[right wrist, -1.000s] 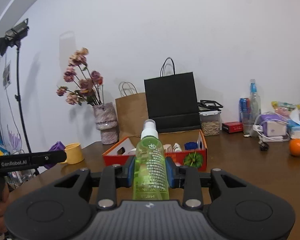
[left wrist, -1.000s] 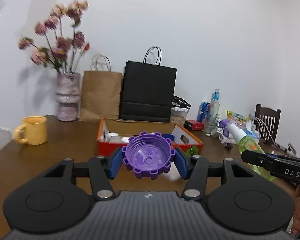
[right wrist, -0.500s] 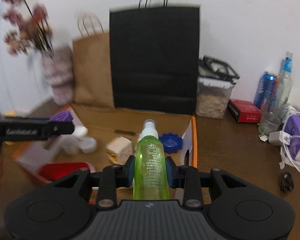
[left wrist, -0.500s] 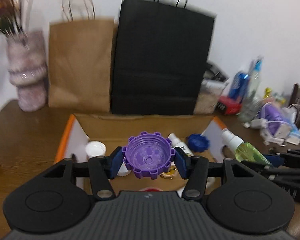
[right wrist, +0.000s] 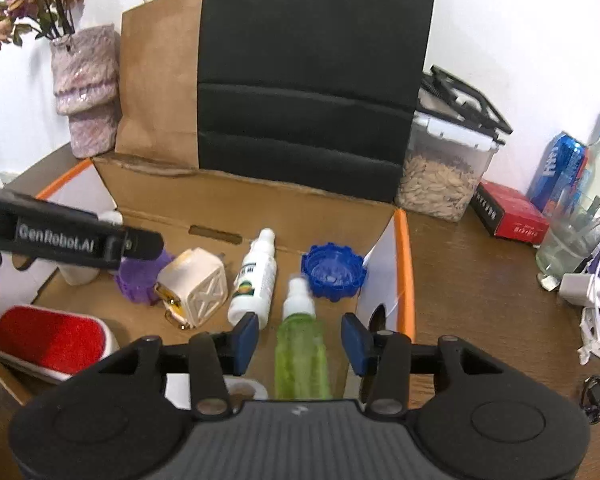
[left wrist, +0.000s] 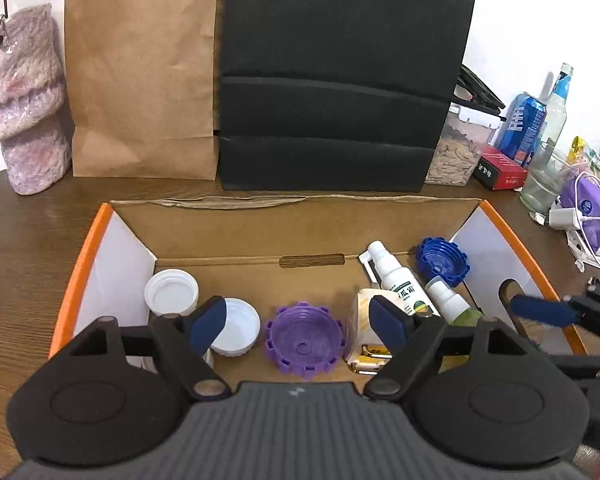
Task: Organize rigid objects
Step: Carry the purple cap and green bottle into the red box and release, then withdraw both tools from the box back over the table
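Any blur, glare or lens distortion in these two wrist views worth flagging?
Left wrist: mostly sharp; fisheye bows the cardboard box edges; soft glare on the wooden table. Right wrist: the green spray bottle between the open right claw is smeared, and the blue cap is slightly soft; corners vignetted black.

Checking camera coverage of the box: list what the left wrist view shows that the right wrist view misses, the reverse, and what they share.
Only the left wrist view: two white caps, one open side up by the box's left wall, one beside the purple cap.
Only the right wrist view: a red lint brush in the near left corner.
Both: the cardboard box, blue cap, white spray bottle, green spray bottle, and both grippers' jaws, just opened, clear of their objects.
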